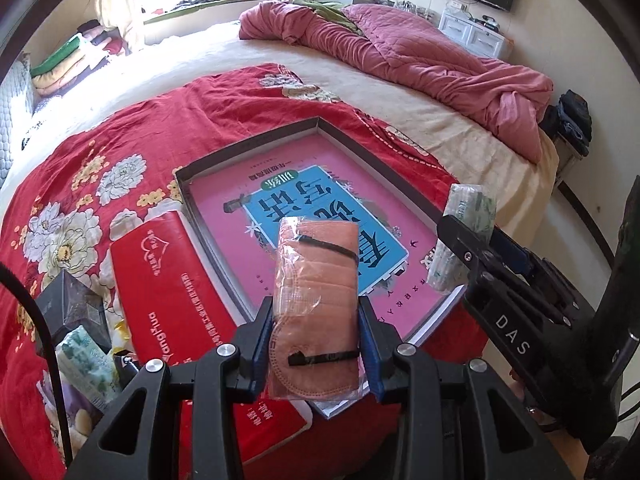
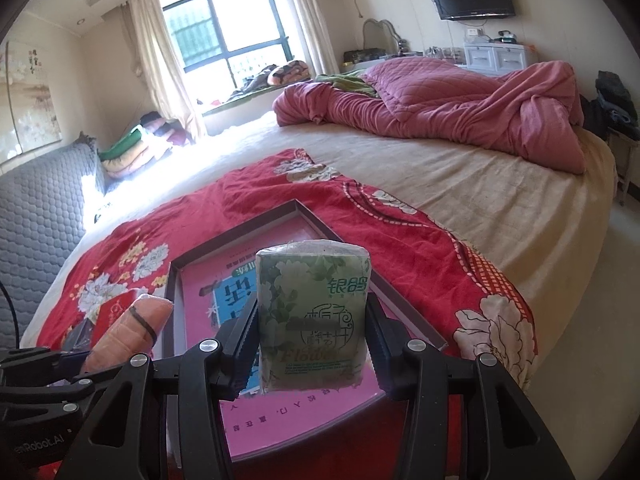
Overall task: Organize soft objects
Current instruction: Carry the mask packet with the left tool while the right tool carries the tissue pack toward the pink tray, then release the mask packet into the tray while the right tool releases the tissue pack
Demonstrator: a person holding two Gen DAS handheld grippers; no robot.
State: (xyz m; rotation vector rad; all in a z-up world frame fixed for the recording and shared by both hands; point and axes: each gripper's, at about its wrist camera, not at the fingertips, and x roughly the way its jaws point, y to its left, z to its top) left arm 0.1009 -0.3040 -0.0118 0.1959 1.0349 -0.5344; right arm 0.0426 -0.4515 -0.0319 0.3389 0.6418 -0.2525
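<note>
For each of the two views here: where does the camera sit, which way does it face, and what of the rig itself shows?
Left wrist: sits on the left gripper, looking steeply down along its fingers at the mask packet it grips, above the shallow box; the right gripper shows at right.
Right wrist: sits on the right gripper, looking less steeply across the bed toward the window; it grips a green tissue pack; the left gripper shows at lower left.
Shared: box, pink book, red floral cloth, both packets, pink quilt.

Pink book (image 2: pixel 280 420) title part hidden by tissue pack (image 2: pixel 314 316)
</note>
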